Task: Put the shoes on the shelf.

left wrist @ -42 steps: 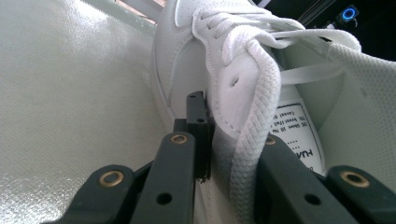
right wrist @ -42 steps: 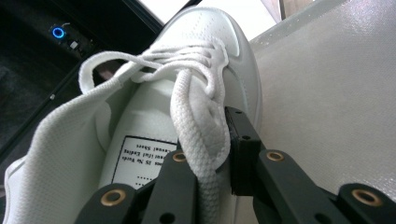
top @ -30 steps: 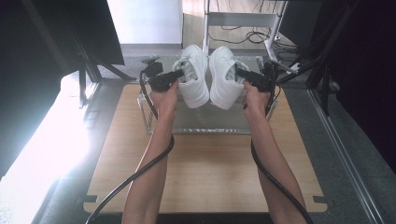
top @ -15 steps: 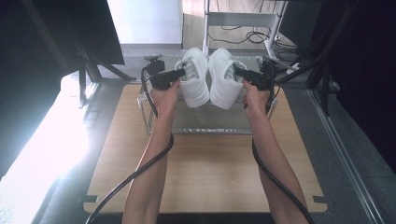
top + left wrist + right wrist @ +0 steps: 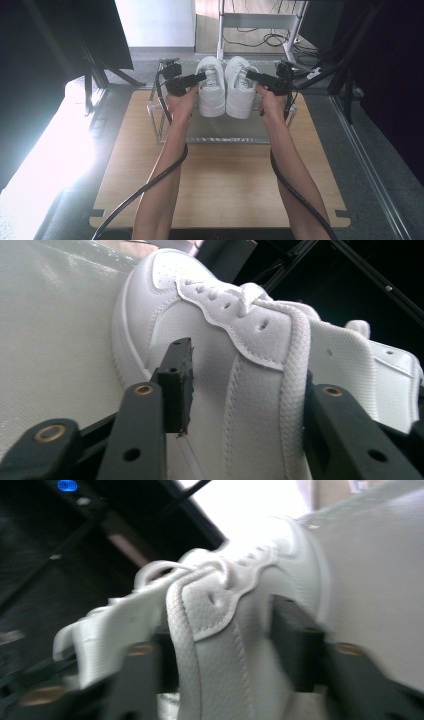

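Note:
Two white lace-up sneakers stand side by side, toes pointing away, over the top of a small metal-framed shelf [image 5: 226, 140]. My left gripper [image 5: 201, 77] is shut on the left sneaker [image 5: 212, 95], its jaws clamped across the shoe's side wall and collar. In the left gripper view, the left gripper [image 5: 250, 405] bites into the left sneaker [image 5: 235, 355] beside the lace eyelets. My right gripper [image 5: 251, 76] is shut on the right sneaker [image 5: 241, 95]. The blurred right gripper view has the right gripper [image 5: 220, 655] pinching the right sneaker [image 5: 225, 625] at its collar. I cannot tell whether the soles touch the shelf.
The shelf stands at the far edge of a wooden table [image 5: 225, 190], whose near half is bare. Behind it are a white desk frame [image 5: 260, 22] with cables on the floor, and dark stands at both sides. Each gripper's black cable trails back along a forearm.
Both hands have edged slightly forward with the sneakers still gripped. The left gripper has shifted a little to the right.

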The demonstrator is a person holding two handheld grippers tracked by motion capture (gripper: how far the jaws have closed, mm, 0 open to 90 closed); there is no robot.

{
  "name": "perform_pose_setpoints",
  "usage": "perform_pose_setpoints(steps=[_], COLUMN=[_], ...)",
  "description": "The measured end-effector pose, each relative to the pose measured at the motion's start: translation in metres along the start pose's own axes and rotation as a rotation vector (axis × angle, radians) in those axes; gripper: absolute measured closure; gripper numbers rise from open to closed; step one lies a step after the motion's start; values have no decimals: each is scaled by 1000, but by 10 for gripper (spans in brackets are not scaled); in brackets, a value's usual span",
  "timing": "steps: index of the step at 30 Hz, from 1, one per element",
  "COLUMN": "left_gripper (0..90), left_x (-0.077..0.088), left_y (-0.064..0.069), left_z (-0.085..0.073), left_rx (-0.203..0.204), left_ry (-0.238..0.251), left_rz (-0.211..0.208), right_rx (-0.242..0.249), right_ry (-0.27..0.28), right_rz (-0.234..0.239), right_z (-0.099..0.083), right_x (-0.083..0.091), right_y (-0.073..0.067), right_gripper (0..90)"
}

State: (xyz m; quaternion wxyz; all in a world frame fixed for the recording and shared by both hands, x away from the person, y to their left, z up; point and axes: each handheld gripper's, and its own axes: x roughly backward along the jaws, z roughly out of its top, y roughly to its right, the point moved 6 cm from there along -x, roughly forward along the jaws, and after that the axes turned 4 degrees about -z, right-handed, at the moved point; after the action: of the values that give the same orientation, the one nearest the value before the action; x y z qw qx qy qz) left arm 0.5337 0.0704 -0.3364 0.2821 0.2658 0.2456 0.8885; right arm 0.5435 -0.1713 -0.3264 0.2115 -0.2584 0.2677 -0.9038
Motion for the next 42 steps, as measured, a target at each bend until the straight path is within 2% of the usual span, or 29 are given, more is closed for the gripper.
perform_pose_setpoints(steps=[1, 3, 5, 6, 10, 15, 22, 26, 32, 35, 39, 42], left_gripper=[525, 450, 405, 385, 379, 307, 196, 169, 144, 144, 143, 141], left_x=[-1, -1, 1, 2, 4, 7, 15, 22, 36, 44, 53, 60], left_y=[1, 3, 4, 5, 7, 8, 2, 0, -2, -2, -5, -6], left_z=[0, 0, 1, 2, 2, 2, -5, -8, -12, -15, -20, -25], left_rx=[-1, 16, 49, 50, 42, 19, -22, -24, -57, -65, -79, -91], left_ry=[-2, 18, 41, 38, 33, 30, 39, 56, 72, 81, 83, 86], left_rz=[-2, -45, -95, -106, -113, -113, -125, -138, -150, -152, -147, -143], right_rx=[-14, -48, -41, -40, -41, -22, 23, 29, 60, 84, 121, 122], right_ry=[-7, -9, -4, -5, 0, 11, 22, 23, 26, 17, 6, 11], right_rz=[37, 70, 68, 74, 100, 133, 132, 157, 205, 211, 210, 213], right_z=[0, -1, 0, 0, 0, 0, 0, -2, -5, -9, -18, -21], right_x=[0, -1, -1, -1, 0, 3, 12, 19, 32, 37, 46, 52], right_y=[-3, -4, -5, -5, -3, -2, 4, 9, 11, 12, 12, 13], right_gripper=[448, 402, 401, 401, 383, 354, 265, 245, 263, 257, 195, 173])
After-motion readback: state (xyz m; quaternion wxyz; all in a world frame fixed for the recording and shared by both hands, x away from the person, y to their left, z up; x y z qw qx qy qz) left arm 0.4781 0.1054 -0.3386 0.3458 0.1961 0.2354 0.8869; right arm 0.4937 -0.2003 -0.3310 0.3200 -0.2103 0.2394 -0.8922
